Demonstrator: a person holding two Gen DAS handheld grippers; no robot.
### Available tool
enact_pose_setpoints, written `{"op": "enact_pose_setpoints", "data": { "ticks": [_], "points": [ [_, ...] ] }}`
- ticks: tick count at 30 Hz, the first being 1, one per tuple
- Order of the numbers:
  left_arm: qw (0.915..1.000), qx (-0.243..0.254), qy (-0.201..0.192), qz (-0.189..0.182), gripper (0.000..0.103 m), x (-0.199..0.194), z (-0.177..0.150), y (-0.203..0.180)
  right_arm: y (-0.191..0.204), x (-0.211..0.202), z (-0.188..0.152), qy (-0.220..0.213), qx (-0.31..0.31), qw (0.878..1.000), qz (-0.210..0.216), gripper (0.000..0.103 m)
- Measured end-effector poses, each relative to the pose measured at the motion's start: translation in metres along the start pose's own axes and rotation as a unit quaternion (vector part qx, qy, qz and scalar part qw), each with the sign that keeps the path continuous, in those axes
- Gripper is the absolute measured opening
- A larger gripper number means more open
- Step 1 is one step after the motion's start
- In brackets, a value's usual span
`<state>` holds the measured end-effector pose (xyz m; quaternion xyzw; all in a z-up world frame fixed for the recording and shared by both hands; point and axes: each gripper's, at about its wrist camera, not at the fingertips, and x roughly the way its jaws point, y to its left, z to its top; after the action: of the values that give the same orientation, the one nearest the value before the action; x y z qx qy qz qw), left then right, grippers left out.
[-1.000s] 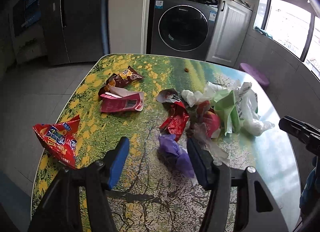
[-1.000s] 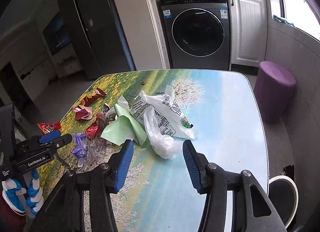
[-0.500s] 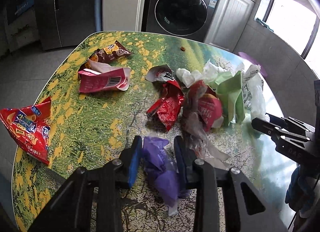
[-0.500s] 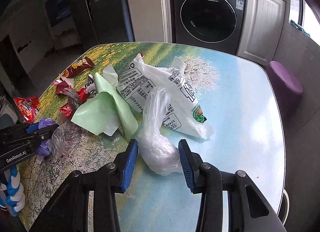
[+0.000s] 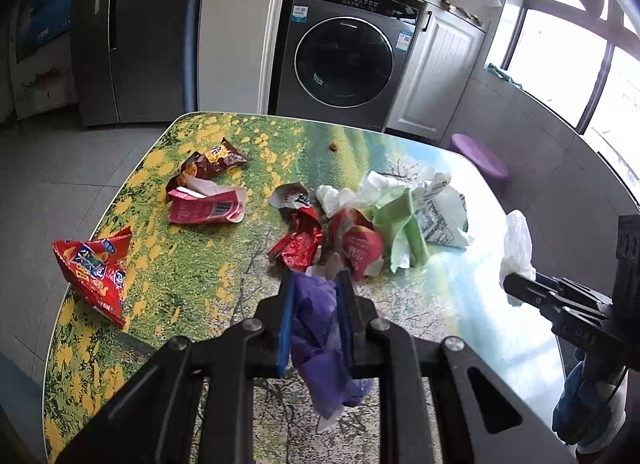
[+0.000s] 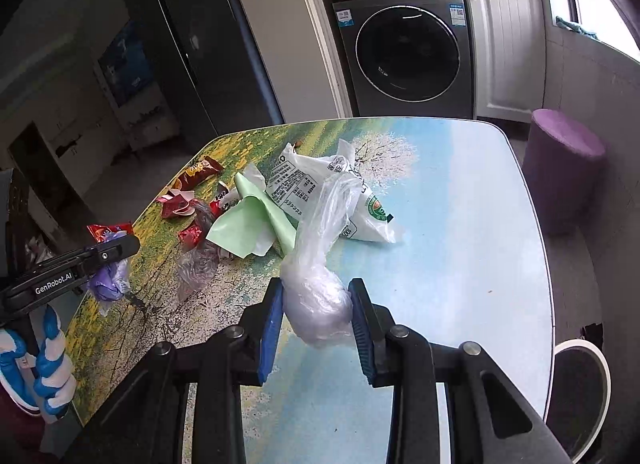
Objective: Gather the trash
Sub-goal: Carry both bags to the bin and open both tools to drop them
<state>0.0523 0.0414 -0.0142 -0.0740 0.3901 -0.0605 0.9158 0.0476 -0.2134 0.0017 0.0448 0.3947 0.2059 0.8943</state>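
We have a crumpled purple wrapper (image 5: 320,328) pinched in the left gripper (image 5: 316,304) and a wad of clear plastic film (image 6: 316,300) in the right gripper (image 6: 316,316), both sets of jaws having just been closing and now pressed onto their pieces near the front of the surface (image 6: 460,224). The step in hand looks like the pick-up (two pieces at once), with the green paper (image 6: 248,224), white printed bag (image 6: 320,188), red snack bag (image 5: 94,268) and other wrappers lying loose farther out. Next we likely need to lift both clear and carry them to a bin, which we cannot see for certain.
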Motion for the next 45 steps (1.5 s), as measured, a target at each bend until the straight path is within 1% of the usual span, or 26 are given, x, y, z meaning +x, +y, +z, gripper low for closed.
{"op": "enact_pose_setpoints", "data": {
  "ticks": [3,6,8,11,14,17,19,20,24,25,26,27,28,29,30,33,36,39,45],
  "points": [
    [0.9991,0.020,-0.006,-0.038,0.018,-0.008,0.014,-0.034,-0.016,-0.035,-0.001,-0.031,0.018,0.999,-0.009,0.031],
    [0.9957,0.045,-0.006,-0.080,0.018,-0.010,0.027,-0.079,-0.043,-0.073,-0.005,-0.064,0.045,0.996,-0.033,0.031],
    [0.9920,0.065,-0.004,-0.108,0.018,-0.008,0.034,-0.115,-0.069,-0.097,-0.013,-0.083,0.070,0.992,-0.059,0.031],
    [0.9833,0.106,0.004,-0.148,0.018,-0.001,0.038,-0.177,-0.117,-0.125,-0.030,-0.097,0.116,0.984,-0.097,0.031],
    [0.9724,0.154,0.019,-0.174,0.018,0.014,0.033,-0.242,-0.167,-0.143,-0.055,-0.098,0.166,0.972,-0.136,0.031],
    [0.9605,0.187,0.050,-0.200,0.018,0.037,0.023,-0.303,-0.213,-0.153,-0.082,-0.089,0.215,0.958,-0.166,0.031],
    [0.9534,0.205,0.065,-0.212,0.019,0.051,0.015,-0.339,-0.237,-0.154,-0.101,-0.079,0.242,0.951,-0.176,0.033],
    [0.9498,0.210,0.076,-0.219,0.021,0.059,0.011,-0.356,-0.249,-0.152,-0.109,-0.072,0.255,0.947,-0.180,0.033],
    [0.9384,0.223,0.108,-0.241,0.022,0.090,-0.007,-0.409,-0.282,-0.141,-0.135,-0.053,0.291,0.937,-0.188,0.036],
    [0.9370,0.225,0.113,-0.242,0.025,0.098,-0.010,-0.419,-0.289,-0.139,-0.139,-0.048,0.298,0.935,-0.189,0.037],
    [0.9351,0.225,0.123,-0.245,0.032,0.107,-0.014,-0.428,-0.296,-0.136,-0.144,-0.043,0.304,0.932,-0.191,0.039],
    [0.9333,0.224,0.131,-0.248,0.037,0.114,-0.016,-0.434,-0.301,-0.134,-0.148,-0.040,0.309,0.931,-0.192,0.040],
    [0.9330,0.223,0.135,-0.249,0.046,0.120,-0.019,-0.439,-0.303,-0.133,-0.150,-0.037,0.312,0.929,-0.194,0.042],
    [0.9334,0.222,0.136,-0.247,0.049,0.124,-0.020,-0.443,-0.304,-0.131,-0.152,-0.035,0.314,0.928,-0.197,0.045],
    [0.9334,0.221,0.139,-0.246,0.049,0.126,-0.022,-0.445,-0.307,-0.130,-0.154,-0.033,0.316,0.927,-0.200,0.048],
    [0.9346,0.222,0.139,-0.241,0.049,0.128,-0.022,-0.444,-0.309,-0.130,-0.158,-0.033,0.320,0.926,-0.197,0.048],
    [0.9375,0.221,0.134,-0.234,0.049,0.124,-0.020,-0.436,-0.306,-0.129,-0.154,-0.036,0.321,0.926,-0.196,0.048],
    [0.9425,0.218,0.122,-0.222,0.049,0.118,-0.016,-0.423,-0.300,-0.134,-0.149,-0.046,0.320,0.926,-0.196,0.048],
    [0.9531,0.202,0.097,-0.204,0.049,0.097,-0.005,-0.388,-0.270,-0.146,-0.125,-0.060,0.292,0.932,-0.205,0.049]
  ]
}}
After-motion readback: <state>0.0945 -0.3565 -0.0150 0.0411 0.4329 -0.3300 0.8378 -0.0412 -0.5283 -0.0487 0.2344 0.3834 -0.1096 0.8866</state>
